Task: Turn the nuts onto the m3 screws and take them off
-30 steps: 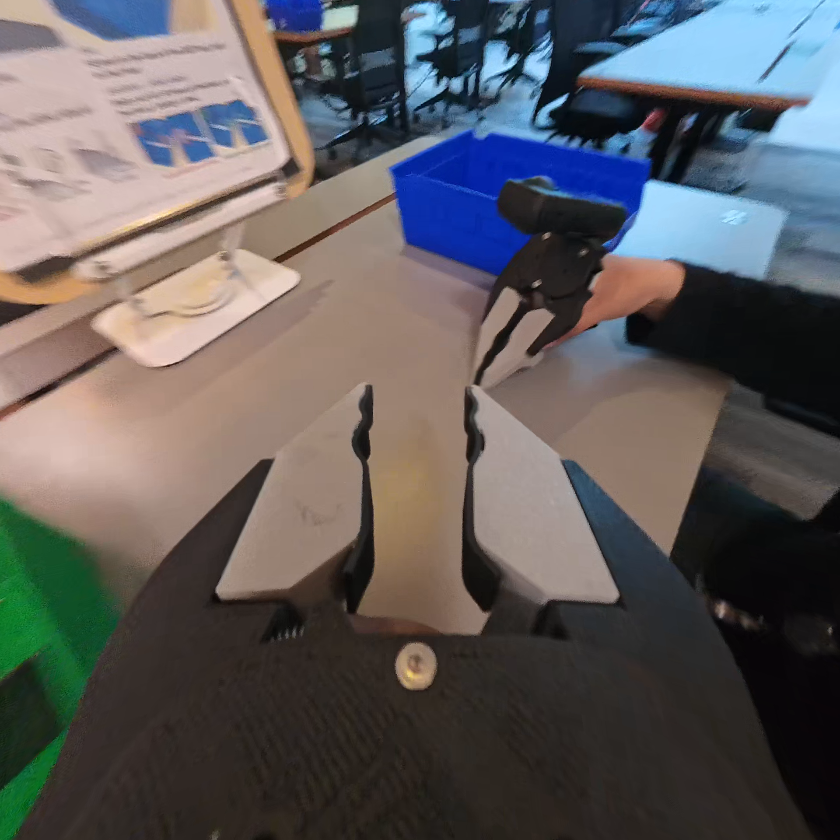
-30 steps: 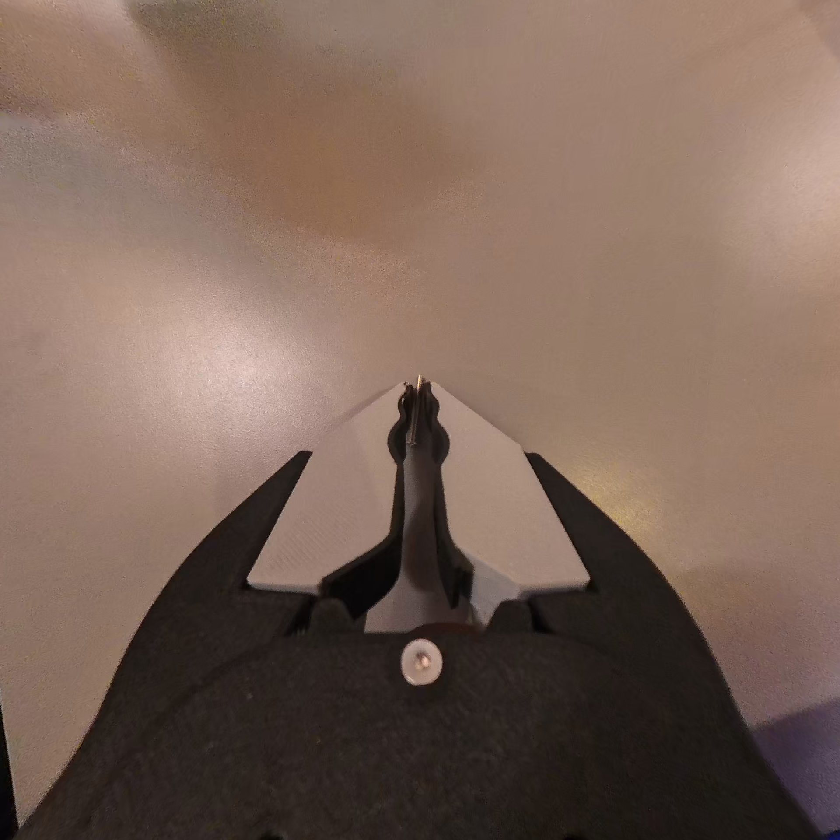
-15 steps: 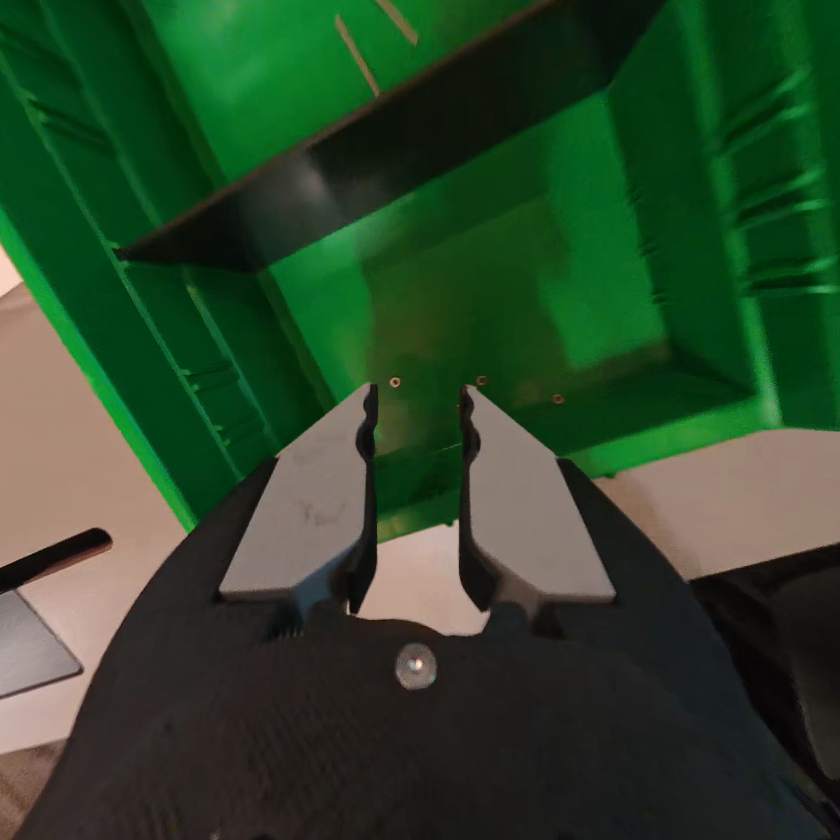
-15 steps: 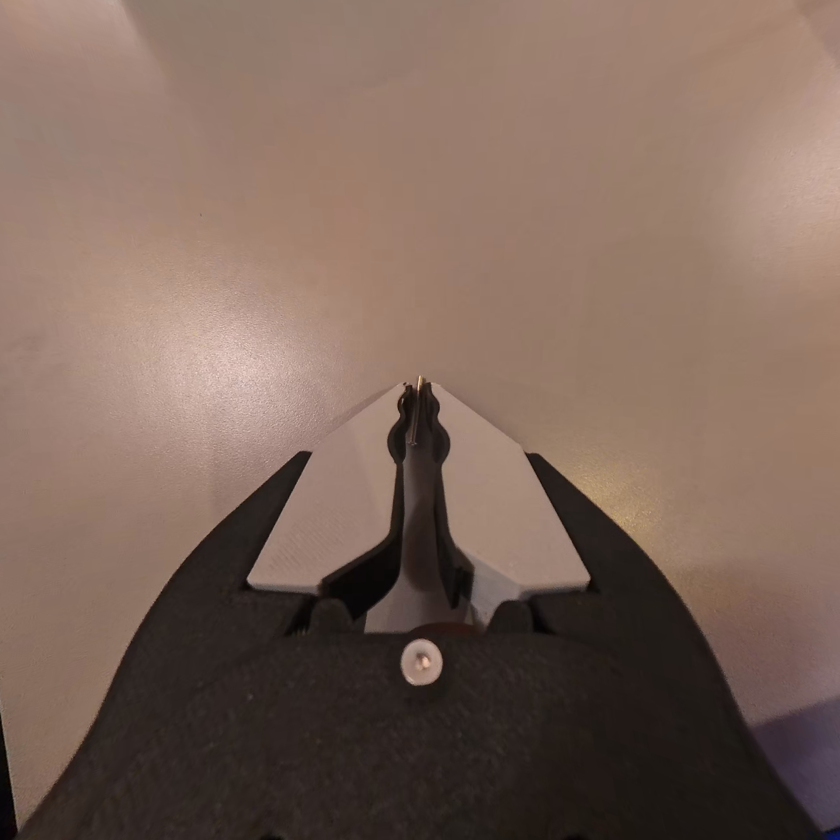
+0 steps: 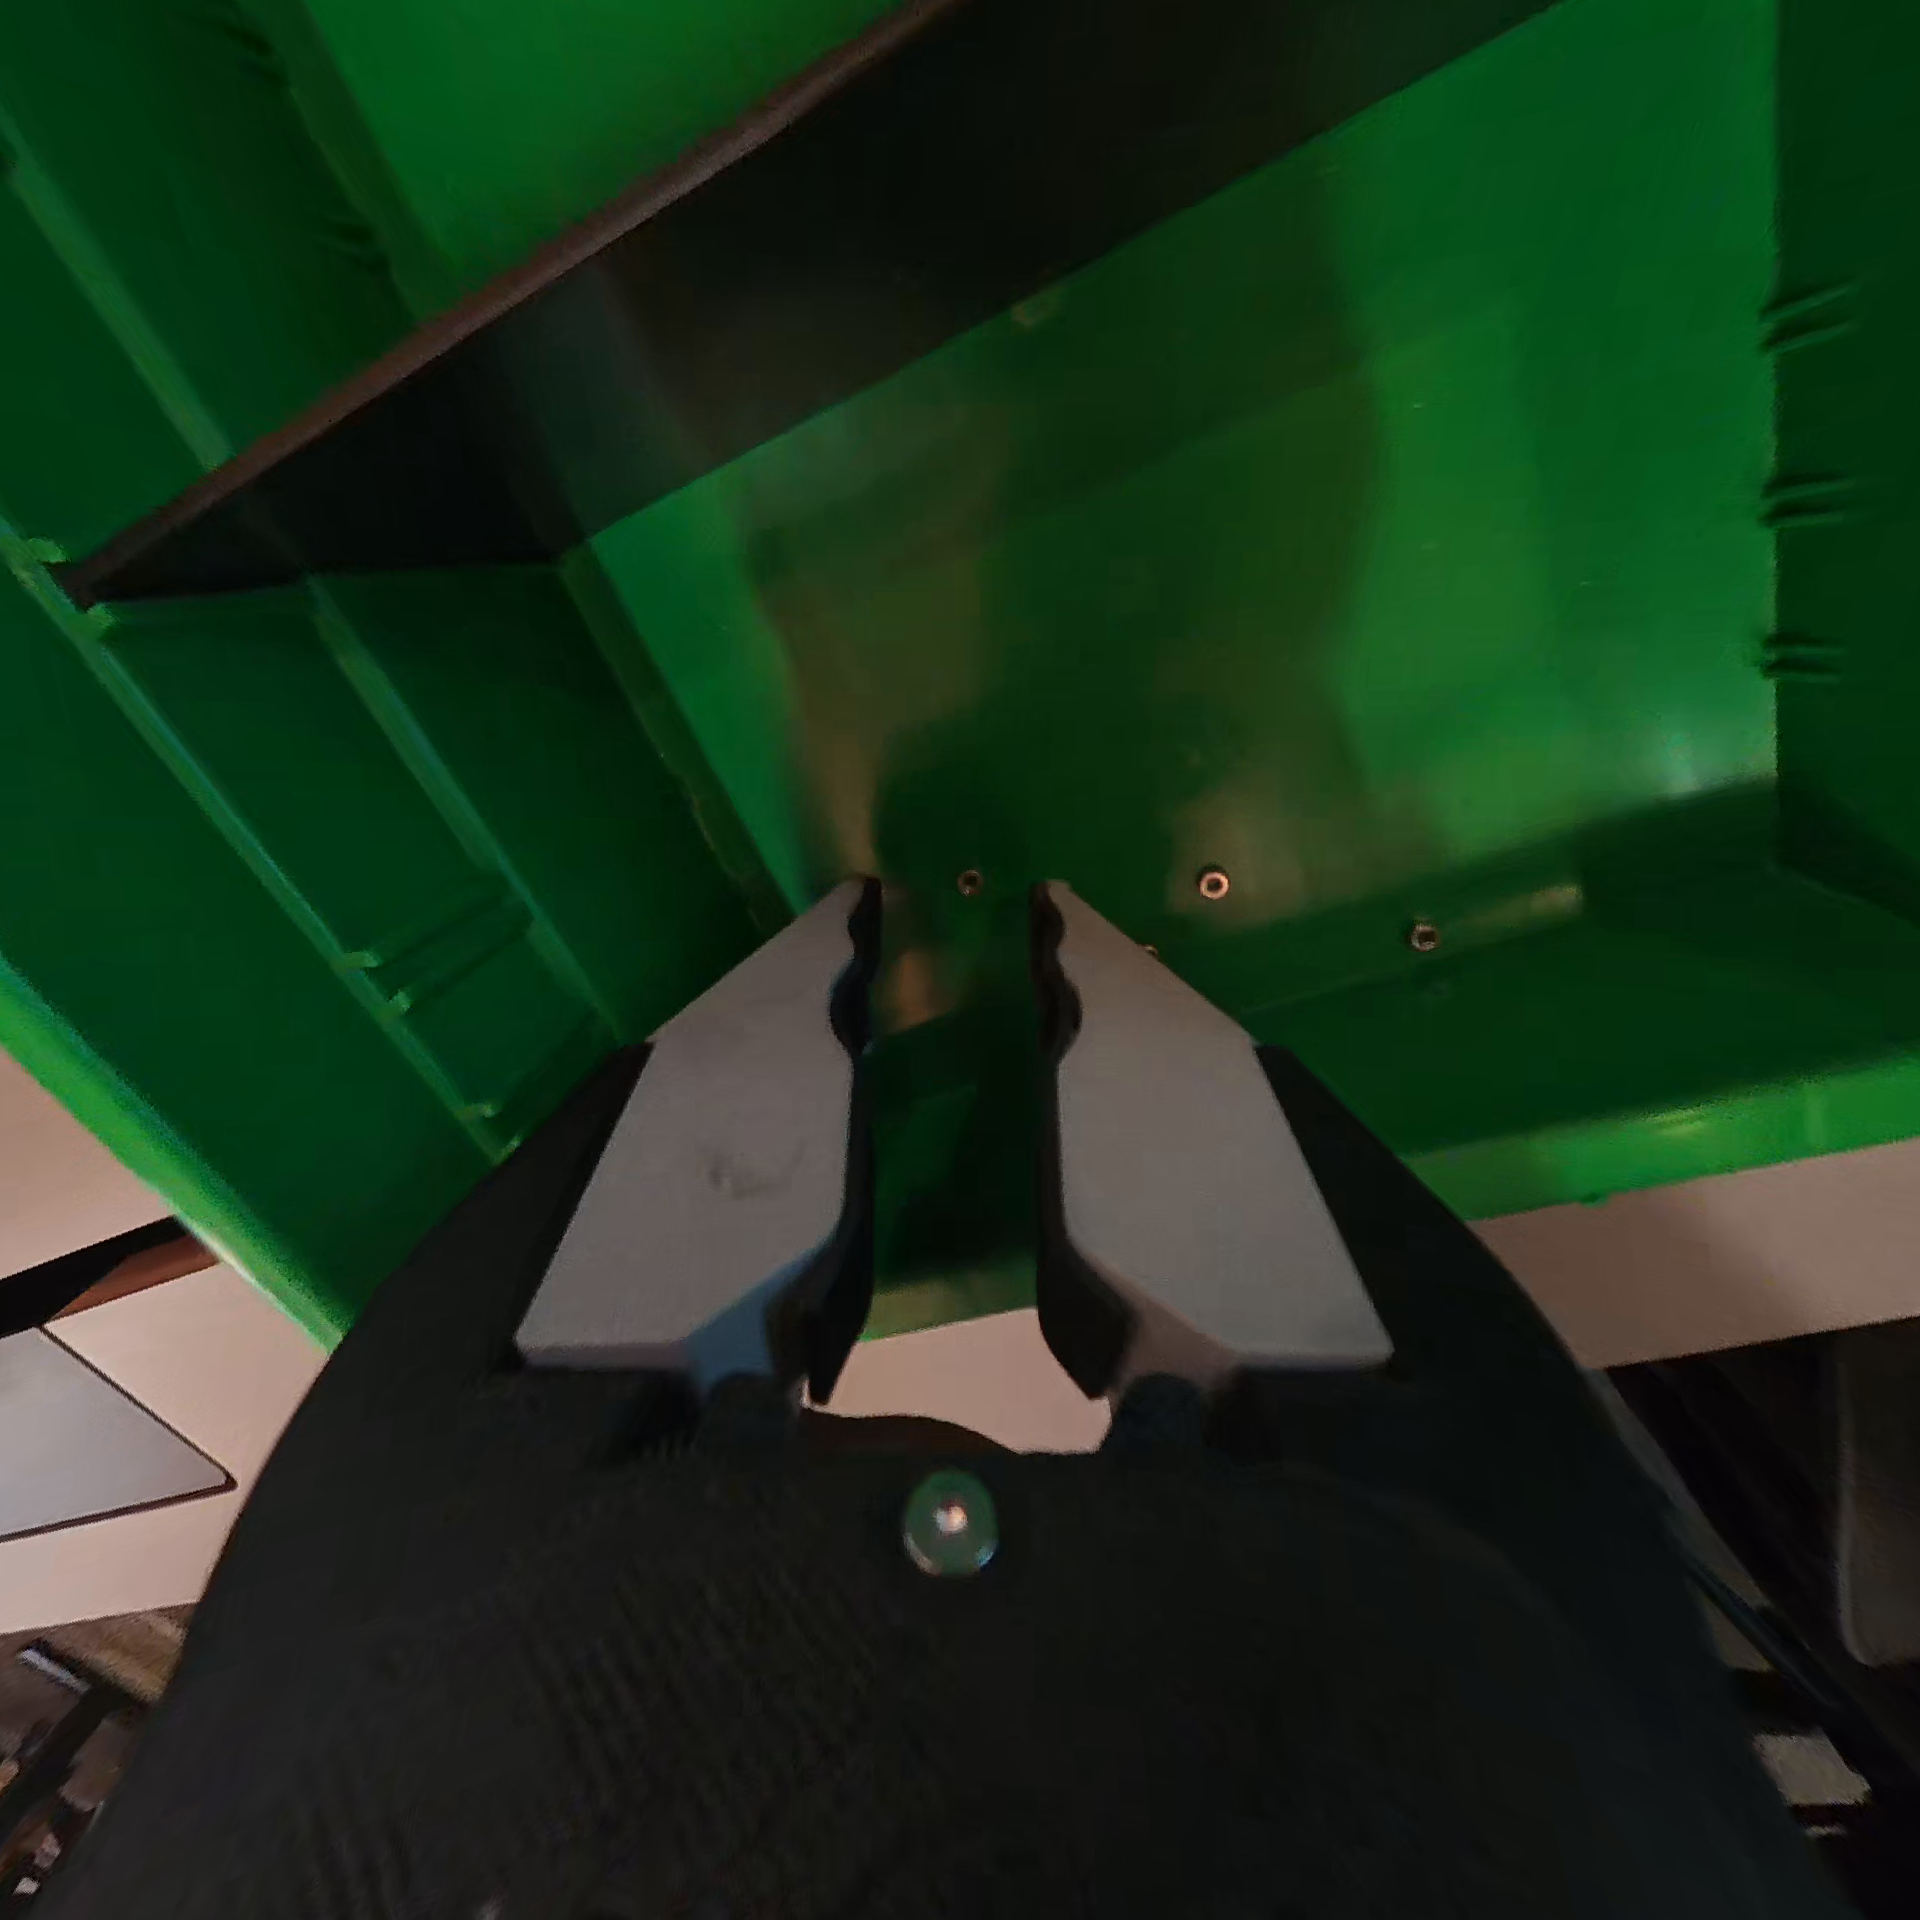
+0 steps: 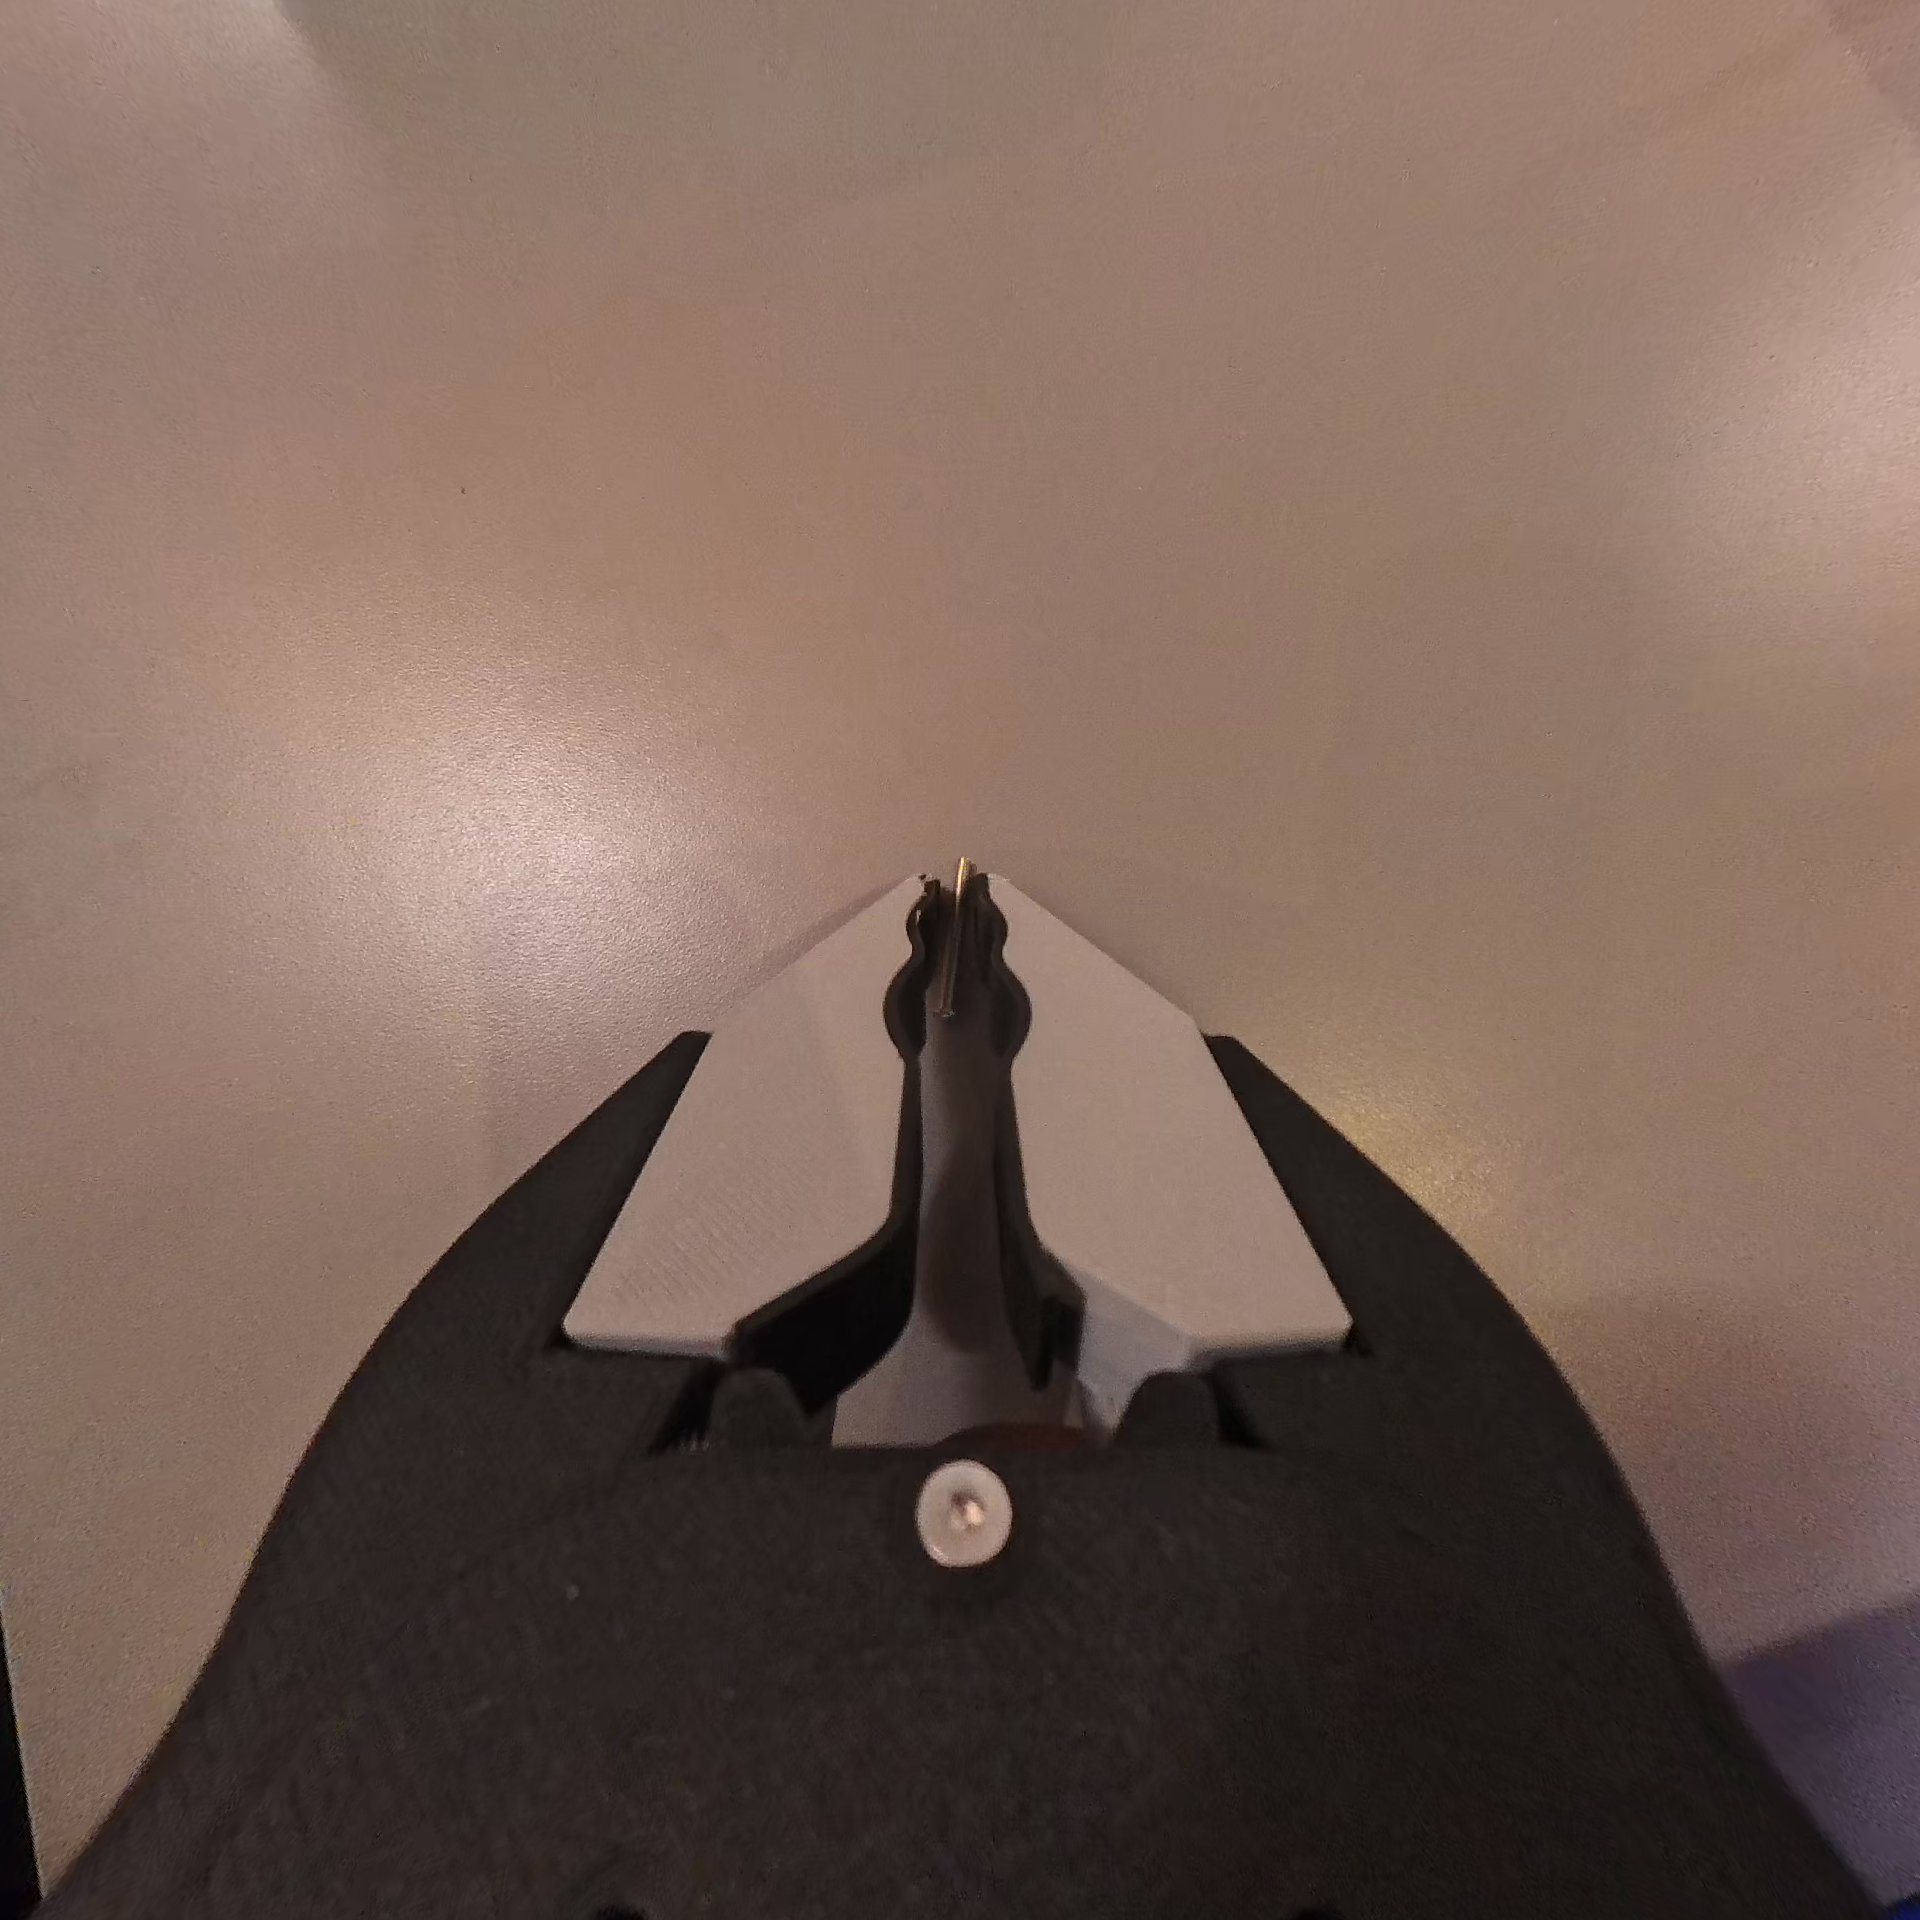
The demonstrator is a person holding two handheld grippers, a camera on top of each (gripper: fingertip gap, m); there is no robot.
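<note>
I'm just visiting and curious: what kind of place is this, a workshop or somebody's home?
Probably a workshop or lab bench, not a home. A green parts bin holds loose nuts, a tiny screw sits pinched in a handheld gripper, and everything rests on a plain table.

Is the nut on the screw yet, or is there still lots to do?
Not yet. Done: the right gripper is shut on a bare screw above the table. In hand: the open left gripper reaches into the green bin toward the nearest nut. Left: pinching it, turning it on, taking it off.
</note>
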